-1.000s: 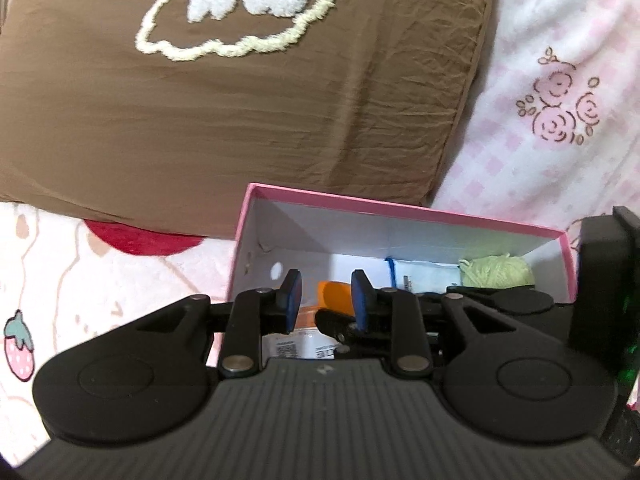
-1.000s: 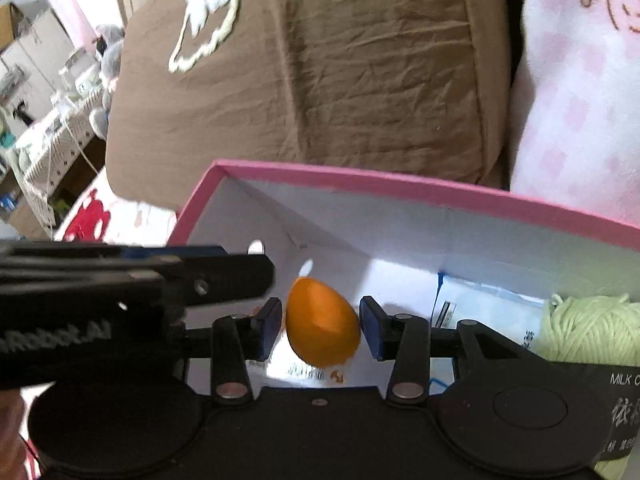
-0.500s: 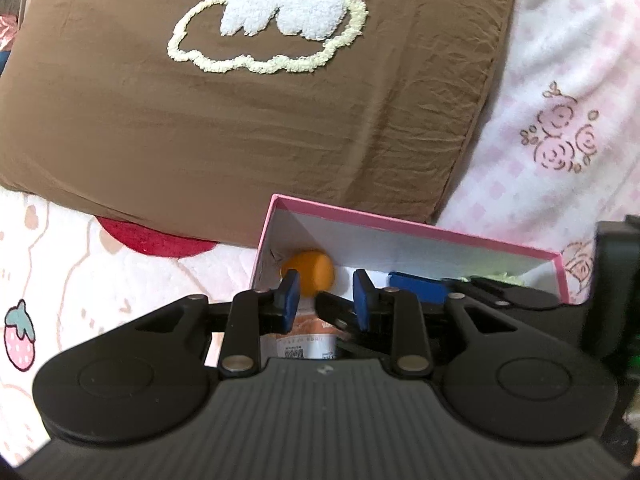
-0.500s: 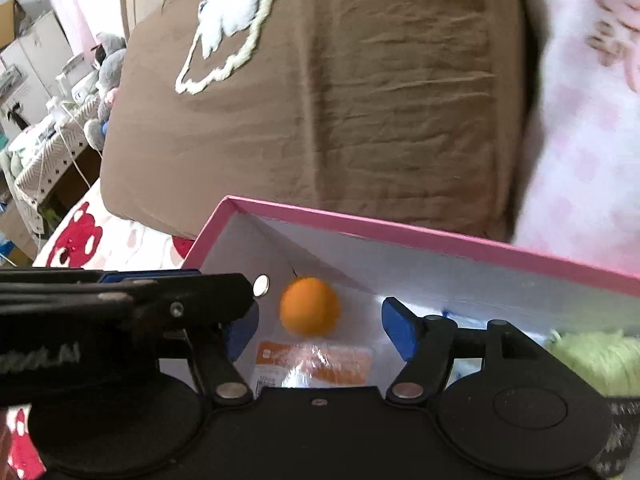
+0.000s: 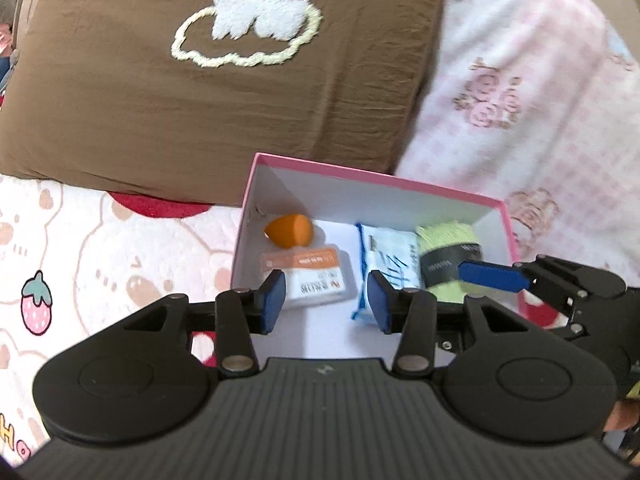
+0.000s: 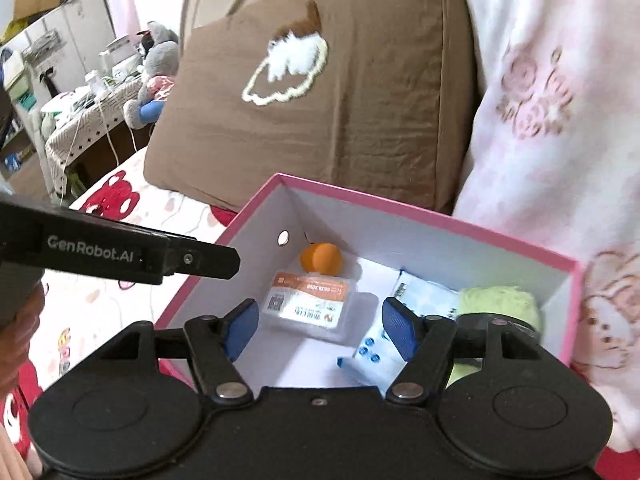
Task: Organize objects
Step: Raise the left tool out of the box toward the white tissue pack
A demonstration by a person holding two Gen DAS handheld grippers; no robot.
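Left gripper point(image 5: 326, 306): bottom centre of the left wrist view; jaws opening, nothing between the pads, which hang above the box's near floor.
Right gripper point(image 6: 320, 330): bottom centre of the right wrist view; jaws parted wide and empty, poised over the box.
Pink box point(image 6: 420, 218): lower middle of both views, white inside, pink rim, resting on a printed bed sheet point(image 5: 80, 248).
Orange-and-white packet point(image 6: 310, 300): lower centre of the right view, flat on the box floor; its print, seen upside down, is too small to read.
Blue-and-white pouch point(image 5: 386, 266): right of the packet, just beside it; its writing is blurred.
Green yarn ball point(image 5: 448, 248): right end of the box, touching the pouch; its black band carries unreadable letters.
Orange sponge point(image 5: 290, 230): far left corner of the box, behind the packet, teardrop shaped.
Brown cushion point(image 5: 200, 72): upper half of the frame, behind the box, with a fluffy white cloud-like patch.
Pink blanket point(image 5: 520, 100): upper right, rose print.
Writing: "GenRobot.AI" on the black arm at left of the right view.
Step in hand: seemingly release done, all four items lying in the box.
Next move: likely lift clear of the rim, then seek any further item or a lid; none is in view.
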